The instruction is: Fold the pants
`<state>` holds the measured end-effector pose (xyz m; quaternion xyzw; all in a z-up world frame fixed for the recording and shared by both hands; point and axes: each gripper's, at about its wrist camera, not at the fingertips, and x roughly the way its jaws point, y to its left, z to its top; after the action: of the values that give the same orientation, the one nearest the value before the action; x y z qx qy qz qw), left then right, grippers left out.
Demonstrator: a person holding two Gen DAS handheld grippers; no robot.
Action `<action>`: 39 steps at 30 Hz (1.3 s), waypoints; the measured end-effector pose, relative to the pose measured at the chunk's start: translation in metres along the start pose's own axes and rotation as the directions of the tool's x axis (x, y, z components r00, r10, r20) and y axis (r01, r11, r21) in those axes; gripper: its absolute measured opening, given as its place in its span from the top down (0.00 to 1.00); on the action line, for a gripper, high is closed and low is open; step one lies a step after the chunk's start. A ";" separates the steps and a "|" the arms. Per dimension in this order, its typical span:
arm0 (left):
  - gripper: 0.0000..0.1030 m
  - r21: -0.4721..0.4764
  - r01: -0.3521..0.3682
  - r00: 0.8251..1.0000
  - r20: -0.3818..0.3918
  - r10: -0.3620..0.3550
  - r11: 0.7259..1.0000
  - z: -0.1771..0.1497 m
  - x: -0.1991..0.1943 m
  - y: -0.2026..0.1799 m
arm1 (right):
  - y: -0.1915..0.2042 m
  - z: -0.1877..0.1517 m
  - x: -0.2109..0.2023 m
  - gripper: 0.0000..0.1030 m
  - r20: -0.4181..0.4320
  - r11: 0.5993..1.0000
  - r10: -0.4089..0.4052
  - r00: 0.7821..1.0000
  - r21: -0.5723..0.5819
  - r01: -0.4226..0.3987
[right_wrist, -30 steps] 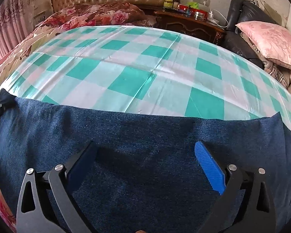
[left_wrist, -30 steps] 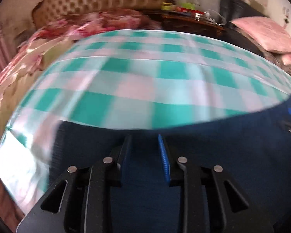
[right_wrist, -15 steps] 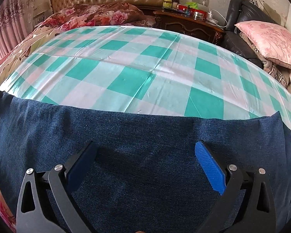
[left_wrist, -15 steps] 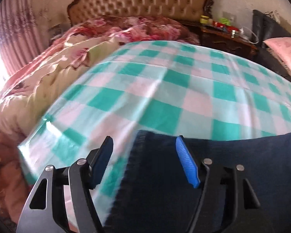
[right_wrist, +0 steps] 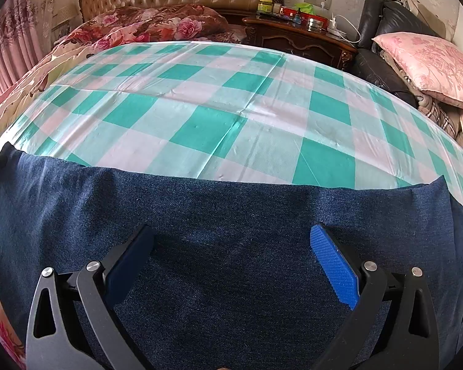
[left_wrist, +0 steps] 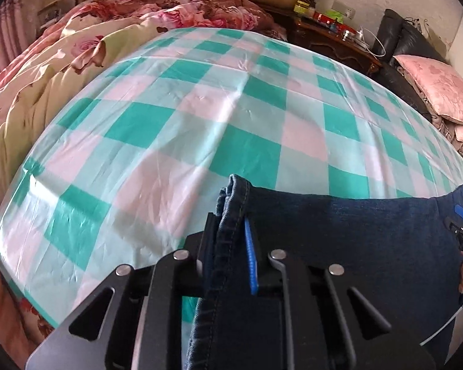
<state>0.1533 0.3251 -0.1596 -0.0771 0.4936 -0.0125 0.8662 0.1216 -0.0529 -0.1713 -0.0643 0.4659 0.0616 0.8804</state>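
Currently, L wrist view: left hand-held gripper (left_wrist: 231,246) is clenched on pants (left_wrist: 355,246) hem, lying on the checkered sheet (left_wrist: 200,117); thin bite, slip is risked. R wrist view: right hand-held gripper (right_wrist: 231,265) is held released above the denim, so sag is likely if lifted w/ 1 side.

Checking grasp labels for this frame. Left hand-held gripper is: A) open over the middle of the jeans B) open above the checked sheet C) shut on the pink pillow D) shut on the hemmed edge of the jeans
D. In the left wrist view the left hand-held gripper has its fingers closed on the stitched hem of the jeans, with denim bunched between the pads; the right hand-held gripper is open over the denim.
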 end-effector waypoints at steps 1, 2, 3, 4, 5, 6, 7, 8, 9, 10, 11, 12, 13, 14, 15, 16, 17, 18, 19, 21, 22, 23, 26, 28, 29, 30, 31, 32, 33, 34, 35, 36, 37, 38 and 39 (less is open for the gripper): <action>0.83 0.001 0.002 1.000 -0.002 -0.002 1.000 0.002 0.002 0.000 | 0.000 0.000 0.000 0.05 0.001 1.000 -0.003 1.000 0.002 0.003; 0.83 0.003 0.001 1.000 -0.003 -0.001 1.000 0.003 0.002 -0.001 | 0.000 0.000 0.000 0.05 0.001 1.000 -0.005 1.000 0.004 0.005; 0.83 0.007 -0.003 1.000 -0.004 0.003 1.000 0.004 0.002 -0.002 | 0.000 0.000 0.000 0.05 0.001 1.000 -0.005 1.000 0.005 0.005; 0.84 0.007 -0.004 1.000 -0.003 0.004 1.000 0.005 0.003 -0.002 | 0.000 0.000 0.000 0.05 0.001 1.000 -0.006 1.000 0.006 0.006; 0.84 0.006 -0.005 1.000 -0.003 0.005 1.000 0.006 0.003 -0.002 | 0.000 0.000 0.000 0.05 0.001 1.000 -0.008 1.000 0.008 0.008; 0.84 0.006 -0.006 1.000 -0.002 0.006 1.000 0.006 0.003 -0.002 | 0.000 0.001 0.000 0.05 0.000 1.000 -0.011 1.000 0.009 0.011; 0.84 0.000 -0.006 1.000 0.000 0.006 1.000 0.007 0.004 -0.002 | 0.000 0.002 0.001 0.05 0.000 1.000 -0.015 1.000 0.012 0.015; 0.84 -0.006 -0.006 1.000 0.001 0.006 1.000 0.008 0.004 -0.001 | 0.000 0.002 0.001 0.05 0.000 1.000 -0.016 1.000 0.015 0.016; 0.84 -0.008 -0.007 1.000 0.001 0.007 1.000 0.008 0.005 -0.001 | 0.000 0.003 0.002 0.05 0.000 1.000 -0.017 1.000 0.016 0.017; 0.84 -0.010 -0.009 1.000 0.002 0.009 1.000 0.009 0.005 -0.002 | 0.000 0.003 0.002 0.05 0.000 1.000 -0.017 1.000 0.017 0.017; 0.84 -0.012 -0.011 1.000 0.003 0.011 1.000 0.009 0.005 -0.002 | 0.000 0.003 0.002 0.05 0.000 1.000 -0.017 1.000 0.017 0.017; 0.84 -0.012 -0.012 1.000 0.004 0.012 1.000 0.010 0.006 -0.002 | 0.000 0.003 0.002 0.05 0.000 1.000 -0.017 1.000 0.017 0.017; 0.84 -0.017 -0.009 1.000 0.006 0.009 1.000 0.010 0.006 -0.002 | 0.000 0.003 0.002 0.05 0.000 1.000 -0.017 1.000 0.017 0.017; 0.84 -0.024 -0.008 1.000 0.009 0.008 1.000 0.009 0.006 -0.002 | 0.000 0.003 0.002 0.05 -0.001 1.000 -0.016 1.000 0.017 0.016; 0.83 -0.029 -0.009 1.000 0.011 0.009 1.000 0.009 0.006 -0.001 | 0.000 0.003 0.002 0.05 -0.001 1.000 -0.016 1.000 0.017 0.016; 0.83 -0.026 -0.013 1.000 0.013 0.013 1.000 0.008 0.005 -0.002 | 0.000 0.003 0.002 0.05 -0.001 1.000 -0.016 1.000 0.017 0.016; 0.83 -0.027 -0.014 1.000 0.013 0.015 1.000 0.007 0.005 -0.002 | 0.000 0.003 0.002 0.05 0.000 1.000 -0.017 1.000 0.017 0.017; 0.83 -0.030 -0.015 1.000 0.012 0.015 0.999 0.007 0.005 -0.001 | 0.000 0.003 0.002 0.05 0.000 1.000 -0.017 1.000 0.017 0.017; 0.83 -0.028 -0.018 1.000 0.012 0.019 0.999 0.007 0.005 -0.002 | 0.000 0.003 0.002 0.05 0.000 1.000 -0.017 1.000 0.018 0.017; 0.84 -0.018 -0.027 1.000 0.013 0.027 0.999 0.008 0.005 -0.003 | 0.001 0.004 0.002 0.05 -0.001 1.000 -0.021 1.000 0.020 0.021; 0.84 -0.021 -0.025 1.000 0.014 0.025 0.999 0.009 0.005 -0.003 | 0.000 0.005 0.003 0.05 -0.001 1.000 -0.021 1.000 0.022 0.021; 0.84 -0.029 -0.019 1.000 0.014 0.019 0.999 0.010 0.006 -0.001 | 0.000 0.004 0.002 0.05 -0.001 1.000 -0.019 1.000 0.022 0.019; 0.83 -0.060 0.000 1.000 0.014 0.001 0.998 0.012 0.008 0.002 | 0.001 0.006 0.003 0.05 -0.001 0.999 -0.023 1.000 0.026 0.023; 0.75 -0.064 -0.031 0.999 0.015 0.032 0.997 0.010 0.003 0.000 | 0.001 0.006 0.003 0.05 -0.002 0.999 -0.021 1.000 0.025 0.021; 0.62 -0.066 -0.048 0.998 0.025 0.050 0.997 0.009 -0.002 0.000 | 0.001 0.006 0.003 0.05 -0.002 0.999 -0.021 1.000 0.025 0.021; 0.58 -0.066 -0.082 0.995 0.050 0.085 0.994 0.007 -0.011 -0.003 | 0.001 0.006 0.003 0.05 -0.002 0.999 -0.022 1.000 0.025 0.022; 0.58 -0.057 -0.121 0.985 0.114 0.127 0.991 0.002 -0.029 -0.011 | 0.001 0.006 0.003 0.05 -0.002 0.999 -0.024 1.000 0.026 0.024; 0.57 -0.054 -0.124 0.980 0.147 0.130 0.991 -0.002 -0.038 -0.018 | 0.001 0.006 0.003 0.05 -0.001 0.999 -0.025 1.000 0.026 0.025; 0.48 -0.047 -0.109 0.977 0.176 0.116 0.993 -0.006 -0.047 -0.027 | 0.001 0.006 0.003 0.05 -0.001 0.999 -0.028 1.000 0.027 0.028; 0.42 -0.029 -0.091 0.978 0.187 0.095 0.995 -0.012 -0.052 -0.042 | 0.002 0.006 0.004 0.05 -0.002 0.999 -0.030 1.000 0.031 0.030; 0.36 -0.011 -0.079 0.981 0.176 0.080 0.997 -0.017 -0.051 -0.054 | 0.002 0.006 0.004 0.05 -0.004 0.999 -0.029 1.000 0.032 0.029; 0.34 0.004 -0.064 0.986 0.152 0.063 0.998 -0.020 -0.047 -0.066 | 0.001 0.006 0.004 0.05 -0.005 0.999 -0.027 1.000 0.034 0.028; 0.34 0.017 -0.068 0.991 0.119 0.066 0.998 -0.026 -0.039 -0.082 | 0.001 0.006 0.004 0.05 -0.005 0.999 -0.027 1.000 0.035 0.027; 0.27 0.026 -0.100 0.989 0.112 0.097 0.995 -0.030 -0.034 -0.094 | 0.001 0.006 0.004 0.05 -0.005 0.999 -0.027 1.000 0.036 0.027; 0.20 0.044 -0.134 0.985 0.113 0.129 0.990 -0.033 -0.029 -0.107 | 0.001 0.006 0.004 0.05 -0.006 0.999 -0.025 1.000 0.039 0.026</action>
<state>0.1158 0.2177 -0.1363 -0.0224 0.4486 0.0362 0.8927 0.1291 -0.0508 -0.1715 -0.0533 0.4683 0.0412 0.8810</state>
